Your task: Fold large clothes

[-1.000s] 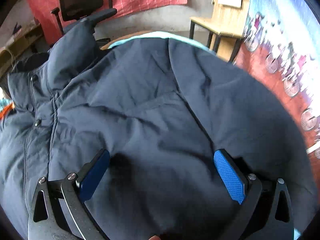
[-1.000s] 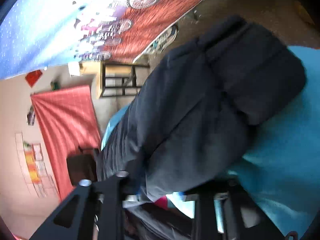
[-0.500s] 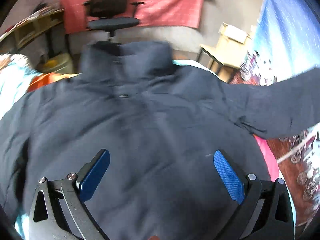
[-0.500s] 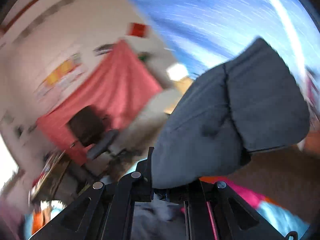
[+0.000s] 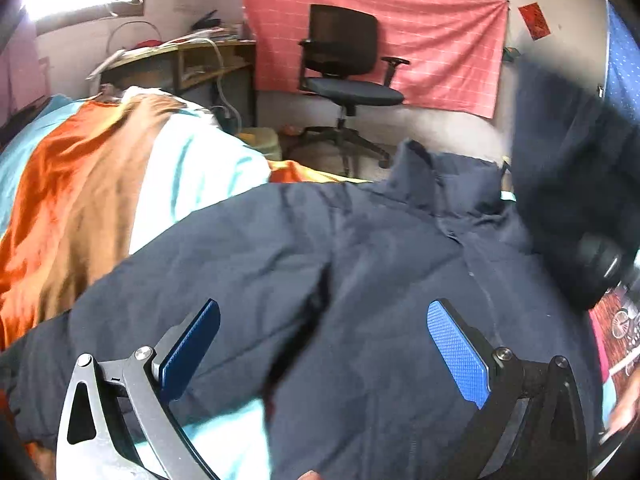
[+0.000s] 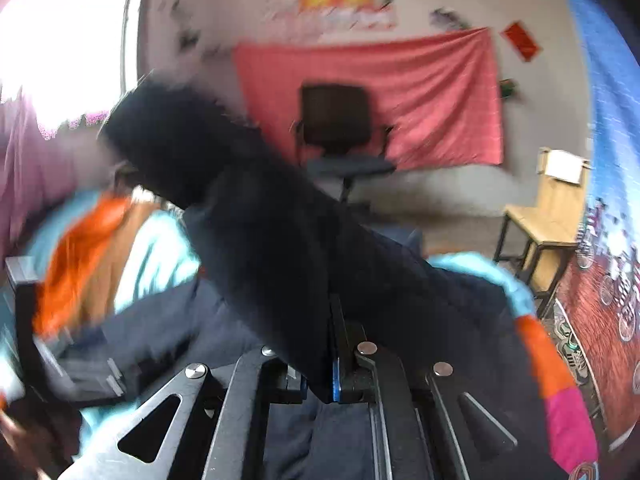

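Note:
A large navy padded jacket (image 5: 360,280) lies spread on the bed, collar (image 5: 444,184) toward the far end. My left gripper (image 5: 324,344) is open and empty, hovering just above the jacket's body. My right gripper (image 6: 320,368) is shut on the jacket's sleeve (image 6: 248,216), which it holds lifted in the air above the body; the sleeve is motion-blurred. That raised sleeve also shows at the right in the left wrist view (image 5: 568,168).
An orange, brown and light-blue quilt (image 5: 92,184) lies left of the jacket. A black office chair (image 5: 348,72) stands before a red wall cloth (image 5: 432,40). A cluttered desk (image 5: 180,64) is at the back left. A wooden stool (image 6: 548,216) stands right.
My right gripper has swung the held sleeve up and across toward the left over the jacket. My left gripper has turned left, bringing the quilt and desk into view.

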`<state>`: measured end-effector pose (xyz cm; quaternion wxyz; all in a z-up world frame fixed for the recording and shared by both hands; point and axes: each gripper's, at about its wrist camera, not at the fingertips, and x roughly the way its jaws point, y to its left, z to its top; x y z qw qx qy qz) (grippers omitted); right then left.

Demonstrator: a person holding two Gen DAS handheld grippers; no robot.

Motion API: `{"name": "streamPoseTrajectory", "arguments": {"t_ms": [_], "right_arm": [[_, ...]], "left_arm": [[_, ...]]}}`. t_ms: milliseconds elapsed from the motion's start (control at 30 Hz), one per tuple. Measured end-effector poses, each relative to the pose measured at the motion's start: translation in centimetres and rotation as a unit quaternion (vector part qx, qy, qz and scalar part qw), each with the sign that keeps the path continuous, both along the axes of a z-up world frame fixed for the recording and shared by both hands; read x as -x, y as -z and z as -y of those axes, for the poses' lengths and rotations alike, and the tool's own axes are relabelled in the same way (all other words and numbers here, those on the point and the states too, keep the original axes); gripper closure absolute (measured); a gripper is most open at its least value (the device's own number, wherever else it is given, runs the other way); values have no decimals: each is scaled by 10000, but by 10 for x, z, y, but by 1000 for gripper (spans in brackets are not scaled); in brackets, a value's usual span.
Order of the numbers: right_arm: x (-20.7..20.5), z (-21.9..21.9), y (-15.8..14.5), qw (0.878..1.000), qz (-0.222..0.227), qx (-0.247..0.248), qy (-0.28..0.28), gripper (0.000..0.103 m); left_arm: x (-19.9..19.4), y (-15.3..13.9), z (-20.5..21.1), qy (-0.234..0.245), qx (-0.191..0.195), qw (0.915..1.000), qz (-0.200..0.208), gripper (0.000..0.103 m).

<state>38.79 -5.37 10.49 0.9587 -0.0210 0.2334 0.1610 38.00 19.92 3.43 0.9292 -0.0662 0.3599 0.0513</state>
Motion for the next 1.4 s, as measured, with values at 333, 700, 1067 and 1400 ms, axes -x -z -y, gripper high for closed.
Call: {"name": "streamPoseTrajectory", "arguments": {"t_ms": [333, 700, 1067, 1400], "right_arm": [[-2, -19, 119, 9802, -1474, 1122, -705, 76], [29, 102, 82, 9892, -1133, 754, -552, 16], [-85, 211, 118, 9734, -1888, 38, 1299, 70], [-91, 196, 147, 9686, -2054, 563, 1283, 70]], "left_arm": [[-10, 11, 0, 94, 383, 9992, 68, 1], [-35, 57, 44, 447, -231, 9978, -439, 1], [-39, 99, 52, 394, -739, 9940, -702, 1], [-33, 97, 45, 415, -405, 9969, -524, 1]]}}
